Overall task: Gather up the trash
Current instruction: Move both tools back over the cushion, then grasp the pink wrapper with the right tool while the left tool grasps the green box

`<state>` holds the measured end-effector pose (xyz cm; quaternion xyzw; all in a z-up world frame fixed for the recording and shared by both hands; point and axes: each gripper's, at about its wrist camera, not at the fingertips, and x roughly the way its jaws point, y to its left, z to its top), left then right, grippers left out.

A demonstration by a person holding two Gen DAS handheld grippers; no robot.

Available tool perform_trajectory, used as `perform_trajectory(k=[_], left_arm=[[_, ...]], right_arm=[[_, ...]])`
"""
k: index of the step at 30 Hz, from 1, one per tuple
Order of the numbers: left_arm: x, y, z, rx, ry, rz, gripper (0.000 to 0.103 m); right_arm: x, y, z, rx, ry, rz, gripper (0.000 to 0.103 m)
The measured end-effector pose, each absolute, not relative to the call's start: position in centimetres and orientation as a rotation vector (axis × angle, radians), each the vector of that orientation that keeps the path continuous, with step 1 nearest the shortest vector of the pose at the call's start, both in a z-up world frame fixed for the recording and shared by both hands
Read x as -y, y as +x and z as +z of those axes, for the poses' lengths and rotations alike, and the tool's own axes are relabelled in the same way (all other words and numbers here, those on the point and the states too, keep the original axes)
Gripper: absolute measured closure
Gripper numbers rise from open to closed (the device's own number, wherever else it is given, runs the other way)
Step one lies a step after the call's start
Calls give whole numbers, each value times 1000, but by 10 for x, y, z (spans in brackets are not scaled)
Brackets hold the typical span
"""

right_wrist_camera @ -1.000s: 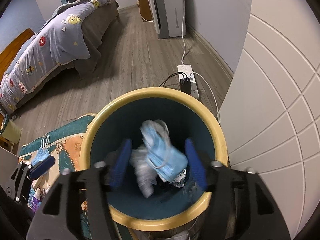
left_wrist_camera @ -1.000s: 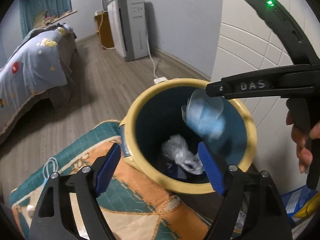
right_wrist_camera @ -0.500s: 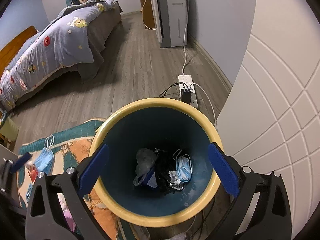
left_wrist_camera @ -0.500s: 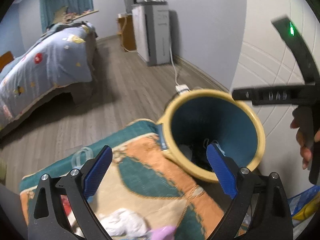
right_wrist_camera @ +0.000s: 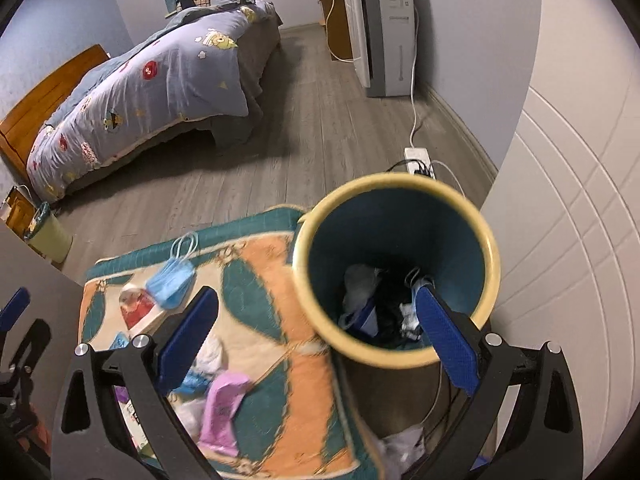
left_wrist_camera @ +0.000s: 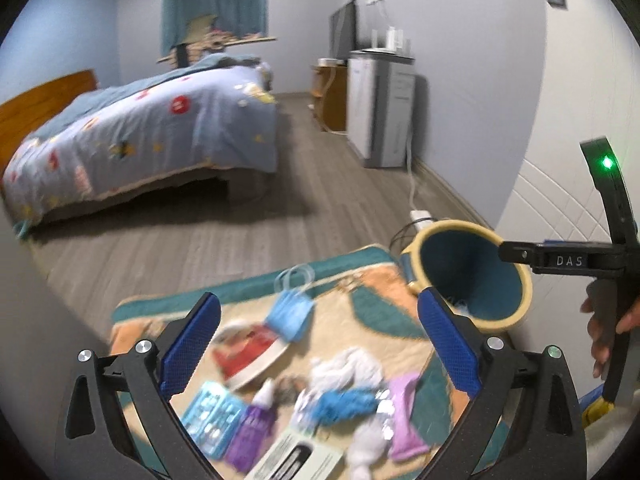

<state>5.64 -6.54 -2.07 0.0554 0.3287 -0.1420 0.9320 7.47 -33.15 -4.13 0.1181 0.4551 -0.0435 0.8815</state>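
Left wrist view
Left gripper: the jaws are seen spread wide, with nothing between the blue pads; they have just been opening.
Rug: a teal, orange and cream rug is spread on the wooden floor, under the open jaws.
Blue face mask: it is laid on the rug at about 12 o'clock from the gripper, well apart from the bin.
Other litter: a red and white packet, white tissue, a crumpled blue piece, a purple wrapper, a small purple bottle and a light blue blister pack are scattered between the fingers; all are blurred.
Bin: a yellow-rimmed, teal-lined bin is seen at 2 o'clock, just beside the rug's edge.
Right gripper: only its black handle marked DAS is seen at 3 o'clock, held by a hand above the bin.

Right wrist view
Right gripper: the jaws are held fully apart and empty, having just been opening.
Bin: it is seen from above at 1 o'clock; the right pad overlaps its near rim. A blue mask, grey plastic and dark scraps are lying at the bottom.
Rug: it is seen at 10 o'clock, touching the bin's side.
Face mask on the rug: it lies at 11 o'clock, near the far edge.
Purple wrapper: it lies between the fingers, low in the view.
Bed: it is set across the floor at 11 o'clock.
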Motion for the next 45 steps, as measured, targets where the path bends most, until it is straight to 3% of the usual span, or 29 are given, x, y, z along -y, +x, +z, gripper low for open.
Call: perform_trajectory(k=[17, 41, 45], left_arm=[[-16, 8, -76, -867, 71, -152, 5], [8, 15, -154, -1165, 189, -279, 6], [16, 15, -163, -1202, 173, -322, 7]], right_arm=[[229, 28, -89, -1070, 133, -36, 6], [207, 41, -129, -1180, 68, -39, 6], [204, 43, -134, -1194, 73, -28, 13]])
